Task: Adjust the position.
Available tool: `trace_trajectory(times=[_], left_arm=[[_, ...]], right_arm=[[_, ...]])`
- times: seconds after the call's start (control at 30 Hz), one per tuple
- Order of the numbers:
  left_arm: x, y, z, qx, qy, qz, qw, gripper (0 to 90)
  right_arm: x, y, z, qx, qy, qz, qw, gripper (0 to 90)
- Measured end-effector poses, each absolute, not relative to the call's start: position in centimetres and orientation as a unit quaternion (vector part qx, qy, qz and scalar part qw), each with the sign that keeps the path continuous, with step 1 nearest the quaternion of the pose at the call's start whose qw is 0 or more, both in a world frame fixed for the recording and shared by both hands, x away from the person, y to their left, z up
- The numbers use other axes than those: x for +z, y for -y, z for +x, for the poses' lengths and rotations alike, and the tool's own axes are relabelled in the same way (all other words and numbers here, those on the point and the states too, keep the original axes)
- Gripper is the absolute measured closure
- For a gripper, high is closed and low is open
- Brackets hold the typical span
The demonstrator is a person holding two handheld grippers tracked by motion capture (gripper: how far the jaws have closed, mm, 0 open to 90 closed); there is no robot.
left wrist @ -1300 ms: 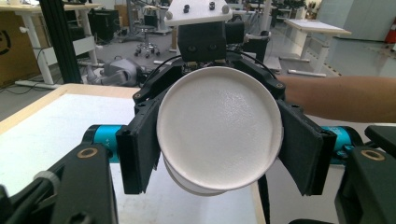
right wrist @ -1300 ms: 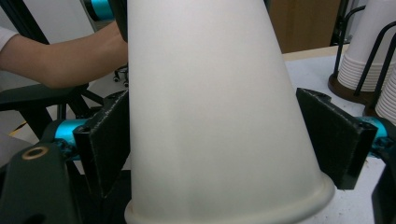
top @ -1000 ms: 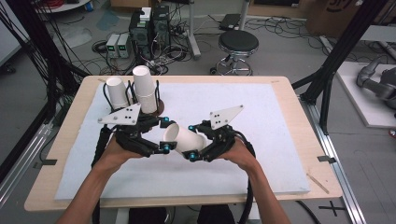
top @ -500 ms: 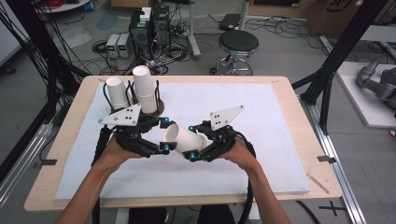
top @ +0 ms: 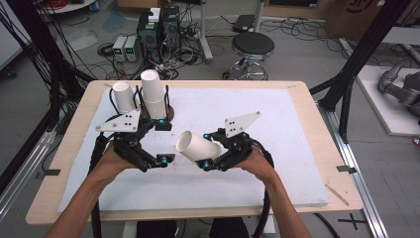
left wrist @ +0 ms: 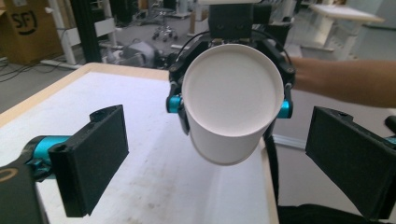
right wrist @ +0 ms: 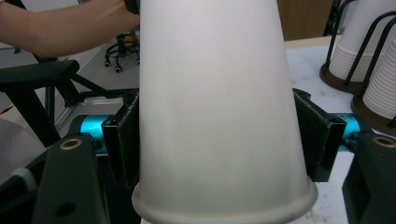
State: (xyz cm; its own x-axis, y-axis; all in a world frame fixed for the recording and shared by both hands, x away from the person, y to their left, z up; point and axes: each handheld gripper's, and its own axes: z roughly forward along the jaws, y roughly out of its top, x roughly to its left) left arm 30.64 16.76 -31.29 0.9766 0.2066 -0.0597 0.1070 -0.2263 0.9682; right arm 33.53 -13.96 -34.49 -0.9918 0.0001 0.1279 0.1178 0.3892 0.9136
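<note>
Gripping a white paper cup (top: pixel 199 146) near its rim, my right gripper (top: pixel 216 161) has both jaws shut against the cup's sides, holding it above the white mat (top: pixel 277 124). It lies tilted, with its closed base pointing left toward my left gripper (top: pixel 159 141), whose jaws stand wide apart and empty, just beside that base. I judge any handover runs along that axis. Behind the left gripper, two stacks of cups (top: pixel 154 96) sit near the table's far left edge; the mat's right side offers open room.
</note>
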Motion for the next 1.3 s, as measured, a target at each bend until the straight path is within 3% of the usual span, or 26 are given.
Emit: trace_trajectory(times=[0.4, 0.87, 1.3], left_arm=[[-30.3, -15.6, 31.8, 0.036, -0.103, 0.913, 0.394, 5.9], [-30.9, -12.1, 32.8, 0.016, -0.086, 0.975, 0.202, 5.9], [-31.2, -10.9, 33.1, 0.003, -0.075, 0.979, 0.189, 5.9]], right_arm=[[-33.5, 12.0, 33.9, -0.386, 0.92, -0.06, 0.04, 29.0], [-31.8, 8.9, 34.0, -0.212, 0.977, -0.024, 0.03, 28.9], [-31.5, 7.6, 34.1, -0.168, 0.985, -0.004, 0.027, 28.9]])
